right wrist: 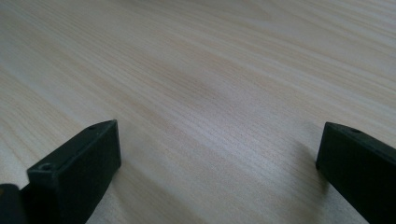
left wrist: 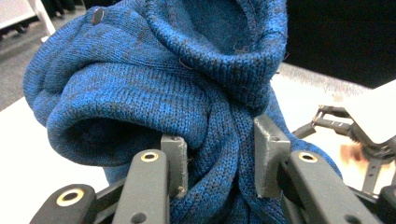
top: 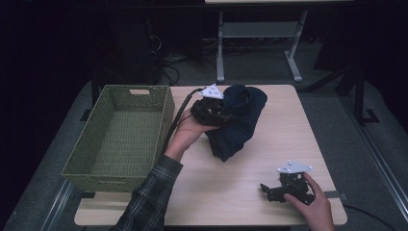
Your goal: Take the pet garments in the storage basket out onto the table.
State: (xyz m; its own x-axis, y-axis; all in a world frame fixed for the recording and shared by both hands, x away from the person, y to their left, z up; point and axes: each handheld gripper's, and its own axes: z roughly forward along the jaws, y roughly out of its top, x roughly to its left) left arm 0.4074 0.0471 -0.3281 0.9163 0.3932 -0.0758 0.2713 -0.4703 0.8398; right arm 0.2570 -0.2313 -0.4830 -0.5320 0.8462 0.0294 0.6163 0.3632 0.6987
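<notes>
Sitting beside the sweater [top: 238, 120], basket [top: 120, 134] holds nothing.

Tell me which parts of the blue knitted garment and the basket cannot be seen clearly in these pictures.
- Blue knitted garment: in the high view the left gripper and its hand cover its left part; dim light hides its shape.
- In the left gripper view the garment runs past the top and bottom edges.
- Green basket: its near wall hides the floor just behind it.
</notes>
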